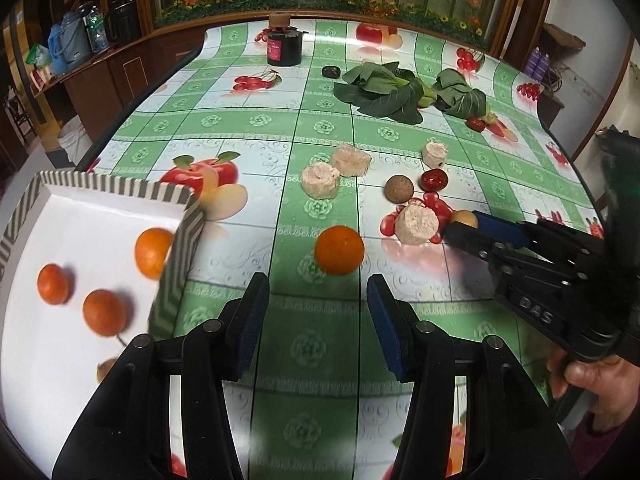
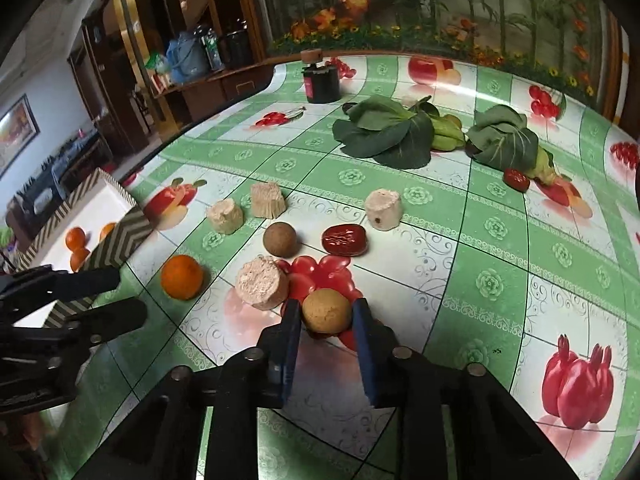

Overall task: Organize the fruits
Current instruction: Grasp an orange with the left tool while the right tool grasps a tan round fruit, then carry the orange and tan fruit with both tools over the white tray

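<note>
A white tray with striped rim (image 1: 100, 187) holds three oranges (image 1: 105, 312) at the left; it also shows in the right wrist view (image 2: 120, 240). A loose orange (image 1: 339, 249) (image 2: 182, 277) lies on the cloth just ahead of my open, empty left gripper (image 1: 318, 312). My right gripper (image 2: 326, 320) (image 1: 472, 226) is closed around a tan round fruit (image 2: 326, 310) (image 1: 466, 218) resting on the cloth. A brown round fruit (image 2: 280, 239) and a red date (image 2: 344, 239) lie beyond it. Another red date (image 2: 516, 179) lies by the greens.
Several pale cake-like blocks (image 2: 262, 284) (image 2: 383, 209) (image 2: 225, 216) sit among the fruits. Leafy greens (image 2: 384, 132) (image 2: 504, 142) and a dark jar (image 2: 322, 82) stand farther back. The table has a green fruit-print cloth (image 2: 480, 260).
</note>
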Tool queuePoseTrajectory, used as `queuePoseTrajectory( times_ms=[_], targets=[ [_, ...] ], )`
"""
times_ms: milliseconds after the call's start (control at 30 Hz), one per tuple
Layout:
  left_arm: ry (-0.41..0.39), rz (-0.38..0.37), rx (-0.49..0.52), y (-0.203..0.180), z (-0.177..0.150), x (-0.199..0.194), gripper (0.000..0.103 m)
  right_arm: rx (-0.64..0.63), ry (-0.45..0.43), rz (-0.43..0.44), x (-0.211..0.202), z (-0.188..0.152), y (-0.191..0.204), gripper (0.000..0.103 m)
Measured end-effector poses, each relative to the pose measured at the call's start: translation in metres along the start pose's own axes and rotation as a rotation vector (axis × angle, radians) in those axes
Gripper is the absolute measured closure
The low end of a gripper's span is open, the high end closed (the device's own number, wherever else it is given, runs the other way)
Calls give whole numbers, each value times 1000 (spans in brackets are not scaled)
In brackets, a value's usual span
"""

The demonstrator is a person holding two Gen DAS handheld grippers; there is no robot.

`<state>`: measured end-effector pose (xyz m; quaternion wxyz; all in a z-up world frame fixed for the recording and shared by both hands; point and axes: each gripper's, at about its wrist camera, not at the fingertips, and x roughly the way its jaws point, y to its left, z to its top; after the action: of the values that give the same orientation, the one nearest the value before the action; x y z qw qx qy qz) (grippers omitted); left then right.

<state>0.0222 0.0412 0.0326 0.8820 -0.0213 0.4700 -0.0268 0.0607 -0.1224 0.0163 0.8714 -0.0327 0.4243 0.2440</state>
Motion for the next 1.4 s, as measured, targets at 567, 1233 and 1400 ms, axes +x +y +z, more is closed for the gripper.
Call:
queuePoseTrajectory(
  times_ms=[567, 1233, 1400],
  targets=[
    [0, 3, 10, -7, 11, 31, 74, 10, 1, 12, -4, -3, -7, 78],
    [-62, -81, -29, 8, -17, -31, 74, -28, -39, 29, -40, -14, 32, 78],
    [-85, -66, -36, 19, -27, -51, 74, -23, -50, 62, -47, -19, 48, 78]
  ],
)
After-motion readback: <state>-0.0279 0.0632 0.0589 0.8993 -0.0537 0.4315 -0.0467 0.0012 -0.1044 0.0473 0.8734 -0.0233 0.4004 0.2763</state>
